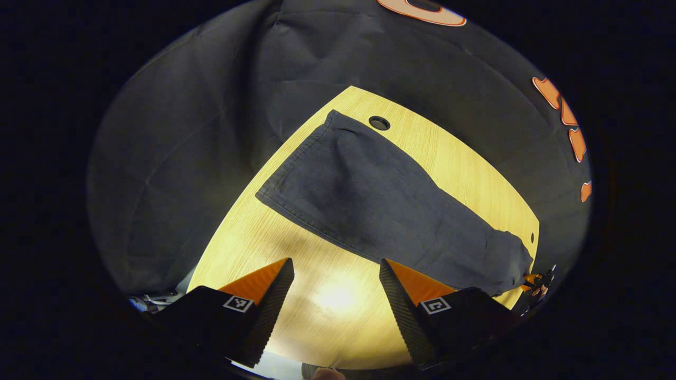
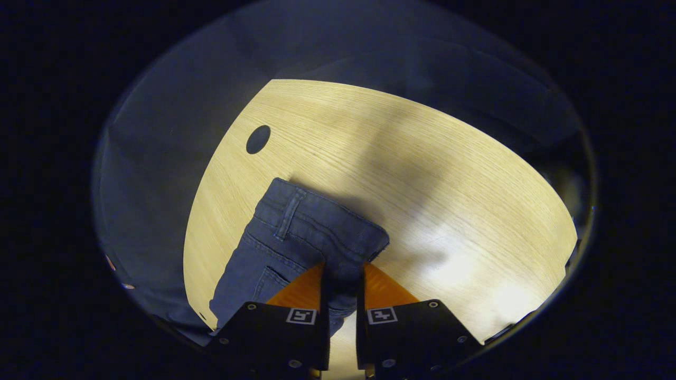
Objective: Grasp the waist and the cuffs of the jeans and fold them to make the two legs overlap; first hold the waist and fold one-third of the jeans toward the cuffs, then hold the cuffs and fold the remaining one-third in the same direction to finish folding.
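The dark blue denim jeans [image 1: 380, 206] lie lengthwise across the pale wooden counter [image 1: 465, 169]; their waist is pinched by the right tool [image 2: 342, 274]; the left tool [image 1: 336, 274], spread and empty, is held just short of the leg's long edge, the cuff ahead-left.

In the left gripper view the jeans [image 1: 391, 211] lie flat on the table [image 1: 465, 163], stretching from the cuffs [image 1: 296, 163] at the far left to the waist [image 1: 509, 264] at the near right. A round hole [image 1: 379, 123] in the tabletop sits just beyond the far corner of the cuffs. The left gripper [image 1: 336, 266] hangs over bare table on the near side of the jeans, its fingers spread apart, touching nothing. Beside the waist, at the table's right edge, sits the other gripper [image 1: 538, 282].

In the right gripper view the right gripper [image 2: 342, 269] is closed on the waist edge [image 2: 338, 237], cloth between both fingers. The jeans run to the near left; the hole [image 2: 258, 139] lies farther left.
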Demonstrator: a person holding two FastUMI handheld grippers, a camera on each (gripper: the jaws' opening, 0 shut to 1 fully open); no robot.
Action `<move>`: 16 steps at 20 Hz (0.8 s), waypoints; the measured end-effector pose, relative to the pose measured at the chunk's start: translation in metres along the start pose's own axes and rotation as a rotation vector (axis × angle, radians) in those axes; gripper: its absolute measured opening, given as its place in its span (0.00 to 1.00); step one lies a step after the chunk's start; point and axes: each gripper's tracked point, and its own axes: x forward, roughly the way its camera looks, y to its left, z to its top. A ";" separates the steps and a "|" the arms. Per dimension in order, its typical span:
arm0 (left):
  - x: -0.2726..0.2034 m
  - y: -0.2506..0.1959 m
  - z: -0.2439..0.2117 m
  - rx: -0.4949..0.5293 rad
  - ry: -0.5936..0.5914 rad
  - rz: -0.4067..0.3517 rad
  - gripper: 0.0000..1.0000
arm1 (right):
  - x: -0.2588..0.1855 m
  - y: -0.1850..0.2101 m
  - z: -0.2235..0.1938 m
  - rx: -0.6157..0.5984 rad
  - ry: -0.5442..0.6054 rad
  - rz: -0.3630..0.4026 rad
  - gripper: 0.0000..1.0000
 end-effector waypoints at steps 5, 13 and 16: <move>-0.011 -0.006 -0.005 -0.002 -0.017 -0.006 0.99 | -0.018 0.009 0.005 -0.001 -0.039 0.051 0.20; -0.010 -0.006 -0.009 0.010 -0.037 -0.042 0.99 | -0.070 0.058 0.004 -0.040 -0.115 0.266 0.20; -0.011 -0.007 -0.011 0.070 -0.037 -0.060 0.99 | -0.100 0.081 -0.006 -0.070 -0.163 0.341 0.20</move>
